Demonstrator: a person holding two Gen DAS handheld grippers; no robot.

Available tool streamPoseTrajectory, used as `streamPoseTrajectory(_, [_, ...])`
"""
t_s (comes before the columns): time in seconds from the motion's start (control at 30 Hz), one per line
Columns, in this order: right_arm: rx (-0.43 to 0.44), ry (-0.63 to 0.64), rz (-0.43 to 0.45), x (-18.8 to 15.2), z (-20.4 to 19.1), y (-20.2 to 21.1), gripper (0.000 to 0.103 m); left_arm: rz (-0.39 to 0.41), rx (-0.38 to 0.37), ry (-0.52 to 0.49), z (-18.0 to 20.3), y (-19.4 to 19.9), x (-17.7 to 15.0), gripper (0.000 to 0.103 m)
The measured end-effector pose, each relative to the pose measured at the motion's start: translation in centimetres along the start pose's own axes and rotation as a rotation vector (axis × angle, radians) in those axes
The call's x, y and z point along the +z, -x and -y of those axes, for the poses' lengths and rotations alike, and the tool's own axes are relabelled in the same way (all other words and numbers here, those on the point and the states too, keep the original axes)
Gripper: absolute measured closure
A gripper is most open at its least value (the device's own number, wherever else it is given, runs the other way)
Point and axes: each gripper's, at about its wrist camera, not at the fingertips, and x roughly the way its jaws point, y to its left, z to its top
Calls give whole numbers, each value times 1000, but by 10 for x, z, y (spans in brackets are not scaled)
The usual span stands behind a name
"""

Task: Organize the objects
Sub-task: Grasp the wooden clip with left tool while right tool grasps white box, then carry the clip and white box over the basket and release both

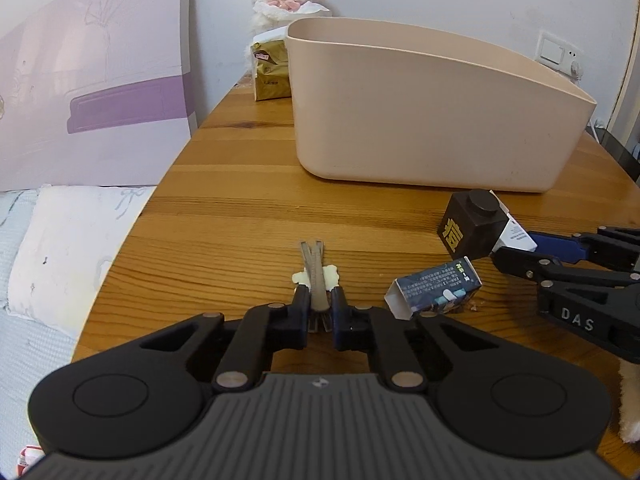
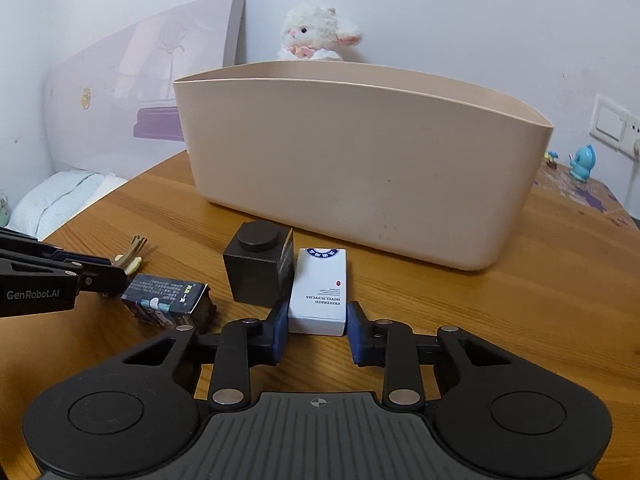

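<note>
My left gripper (image 1: 320,300) is shut on a grey hair clip (image 1: 314,276) with a cream flower, low over the wooden table (image 1: 224,216). My right gripper (image 2: 318,318) has its fingers around a small white box (image 2: 320,290) lying on the table; the pads look in contact with its sides. A black cube (image 2: 260,266) with a round knob stands touching the white box on its left. A dark blue carton (image 2: 166,294) lies further left. A large beige bin (image 2: 352,160) stands behind them; its inside is hidden.
A plush lamb (image 2: 316,34) and a gold packet (image 1: 272,68) sit behind the bin. A blue toy figure (image 2: 582,162) stands at the far right. The table's left edge (image 1: 132,236) drops to a bed with a white pillow (image 1: 60,248).
</note>
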Motion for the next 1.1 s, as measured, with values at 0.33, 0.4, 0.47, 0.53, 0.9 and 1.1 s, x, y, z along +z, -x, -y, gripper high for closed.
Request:
streamPoseTrajectory(0.33, [-10,-112,24,0,20,45,75,77,-2,-19,3,35,9,91])
streamPoseTrajectory(0.4, [-12,-127,49,3,24,60,75,94,-12,-28,4,45,13,91])
streamPoseTrajectory(0.47, [-13,-140,74,6,29,74,75,116,-15,-40,6,56,20,91])
streamPoseTrajectory(0.53, [-13,-143,99,9,34,86,75,144,-8,-60,10,65,28,91])
streamPoseTrajectory(0.9, [-43,-143,235,70,69,110,75,293,19,-122,41,80,112,91])
streamPoseTrajectory(1.1, [-77,-149,250,101,79,92,75,312,49,-159,68,55,161,91])
